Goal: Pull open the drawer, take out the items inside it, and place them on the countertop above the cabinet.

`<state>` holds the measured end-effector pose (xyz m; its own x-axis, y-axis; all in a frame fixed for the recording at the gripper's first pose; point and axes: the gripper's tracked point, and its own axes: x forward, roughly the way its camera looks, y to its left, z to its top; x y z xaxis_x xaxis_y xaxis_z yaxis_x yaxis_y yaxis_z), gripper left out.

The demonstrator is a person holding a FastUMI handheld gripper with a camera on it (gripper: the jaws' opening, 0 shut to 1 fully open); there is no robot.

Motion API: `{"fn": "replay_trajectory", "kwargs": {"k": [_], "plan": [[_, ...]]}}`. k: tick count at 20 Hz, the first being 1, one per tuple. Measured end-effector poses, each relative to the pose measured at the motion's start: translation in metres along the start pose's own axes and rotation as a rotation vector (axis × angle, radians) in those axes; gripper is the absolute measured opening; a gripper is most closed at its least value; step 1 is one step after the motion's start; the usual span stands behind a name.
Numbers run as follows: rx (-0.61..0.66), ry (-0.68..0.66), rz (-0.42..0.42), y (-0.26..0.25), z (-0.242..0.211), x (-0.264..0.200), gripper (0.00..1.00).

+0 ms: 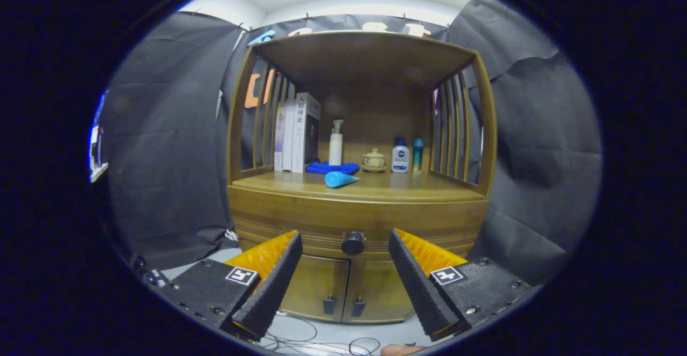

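With its two fingers spread wide and nothing between them, the gripper hangs in front of a wooden cabinet, apart from it. Straight ahead, framed between the fingertips, sits the round dark knob of the drawer, which is shut flush into the curved front band of the cabinet. Whatever lies inside the drawer cannot be seen.

Below the drawer, two small cupboard doors meet at the middle, each with a little dark pull.

Above the drawer the countertop carries a row of things under a wooden canopy with slatted sides. At the far left a few books stand upright against the slats. Just right of them a white pump bottle stands over a folded blue cloth, and nearer the front edge a light-blue tube lies on its side, its narrow end pointing right. Further right come a small lidded cup on a saucer, a white bottle with a blue cap and, beside it, a slim teal bottle.

Dark cloth hangs on both sides and behind the cabinet. On the pale floor near the fingers some thin cables lie in loops.
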<state>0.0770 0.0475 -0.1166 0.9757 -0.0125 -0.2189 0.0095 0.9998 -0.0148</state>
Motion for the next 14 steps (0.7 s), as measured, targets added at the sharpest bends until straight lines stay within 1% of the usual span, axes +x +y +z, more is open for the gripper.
{"fn": "replay_trajectory", "kwargs": {"k": [4, 7, 10, 14], "plan": [[-0.017, -0.015, -0.017, -0.006, 0.002, -0.029, 1.00], [0.007, -0.023, -0.018, -0.006, 0.008, -0.048, 1.00], [0.039, -0.021, -0.017, -0.005, 0.007, -0.063, 1.00], [0.018, -0.026, -0.021, -0.005, 0.003, -0.074, 1.00]]}}
